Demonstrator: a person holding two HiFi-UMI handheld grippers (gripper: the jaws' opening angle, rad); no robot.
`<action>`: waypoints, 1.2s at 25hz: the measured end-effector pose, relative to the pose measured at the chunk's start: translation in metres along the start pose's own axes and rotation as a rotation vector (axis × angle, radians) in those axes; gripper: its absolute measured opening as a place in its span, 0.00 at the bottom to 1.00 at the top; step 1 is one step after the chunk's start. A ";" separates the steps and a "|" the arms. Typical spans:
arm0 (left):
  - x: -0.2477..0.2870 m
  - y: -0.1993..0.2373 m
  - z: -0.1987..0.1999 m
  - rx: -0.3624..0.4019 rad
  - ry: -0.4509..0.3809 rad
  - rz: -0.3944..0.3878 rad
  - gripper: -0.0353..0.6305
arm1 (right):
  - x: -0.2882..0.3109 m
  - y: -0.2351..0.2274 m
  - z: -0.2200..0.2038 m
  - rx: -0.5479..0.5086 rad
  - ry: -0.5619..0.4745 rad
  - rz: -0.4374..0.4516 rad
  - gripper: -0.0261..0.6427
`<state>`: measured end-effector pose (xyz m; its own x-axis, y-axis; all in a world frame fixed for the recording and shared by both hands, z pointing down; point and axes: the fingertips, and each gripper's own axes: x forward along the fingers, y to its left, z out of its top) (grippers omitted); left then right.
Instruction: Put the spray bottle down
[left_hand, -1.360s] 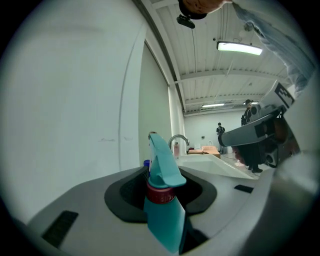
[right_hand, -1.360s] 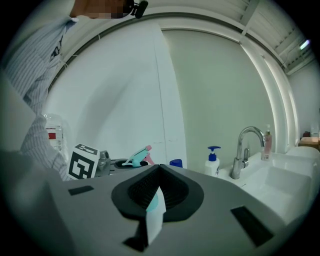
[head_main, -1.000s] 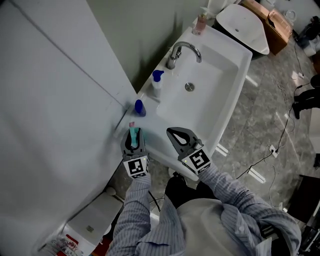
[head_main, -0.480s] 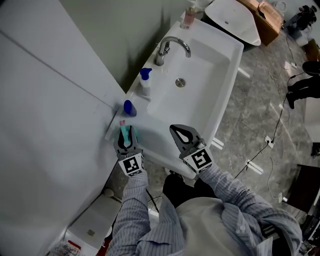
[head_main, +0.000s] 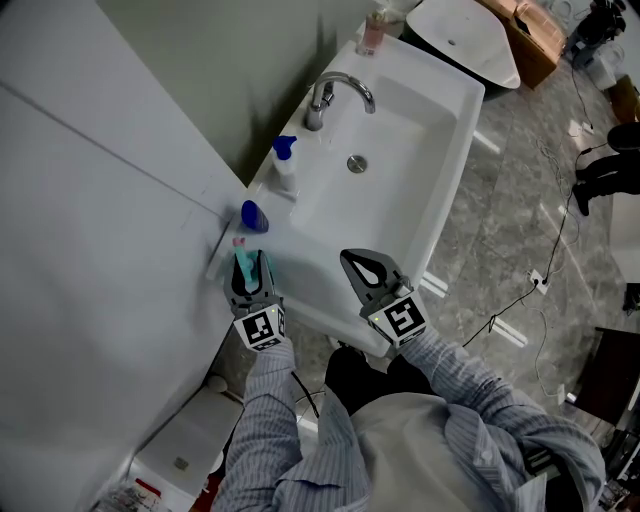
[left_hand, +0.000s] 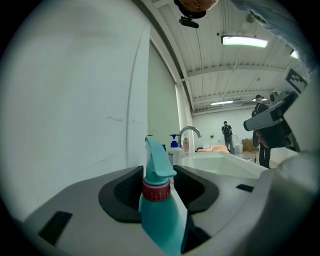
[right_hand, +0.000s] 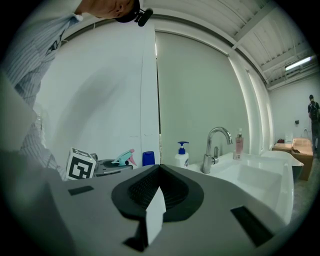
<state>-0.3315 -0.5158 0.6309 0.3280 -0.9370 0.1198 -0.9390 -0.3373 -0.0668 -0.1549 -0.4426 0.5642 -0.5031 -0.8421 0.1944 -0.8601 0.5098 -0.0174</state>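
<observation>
Left gripper (head_main: 250, 272) is at the near left corner of the white sink (head_main: 441, 128), close to the wall. Its two jaws have just been opening wider. The spray bottle (left_hand: 159, 210) stands between them. It is blue-green with a red ring under its spray head. The jaws are apart now and do not look like they squeeze the bottle any more. The bottle stands almost straight up, and its spray head points away from the person, along the wall. Its bottom is hidden, so I cannot tell if it sits on the sink's ledge.

Right gripper (right_hand: 159, 170) is over the near edge of the sink, to the right of the bottle and well apart from it. Its jaws are pressed together and nothing is between them.

Along the left ledge of the sink, next to the wall, are more things. Just past the spray bottle is a small dark blue bottle (head_main: 254, 216). Farther on is a white soap pump (head_main: 284, 166) with a blue top. Next comes the shiny tap (head_main: 335, 93), which bends over the bowl. A pink bottle (head_main: 373, 34) stands at the far left corner. The round drain (head_main: 357, 164) is in the bowl, below the tap.
</observation>
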 end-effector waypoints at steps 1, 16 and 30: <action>-0.001 0.000 0.000 0.000 0.001 0.002 0.31 | -0.001 0.000 0.000 -0.005 -0.007 0.004 0.06; -0.047 -0.006 0.000 0.030 0.048 0.079 0.34 | -0.025 0.002 0.012 0.009 -0.007 0.057 0.06; -0.176 -0.075 0.105 0.046 0.000 0.216 0.06 | -0.115 0.004 0.045 0.039 -0.033 0.236 0.06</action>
<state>-0.3077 -0.3354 0.5104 0.1195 -0.9880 0.0976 -0.9818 -0.1322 -0.1362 -0.1045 -0.3519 0.4981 -0.6923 -0.7061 0.1487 -0.7208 0.6863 -0.0969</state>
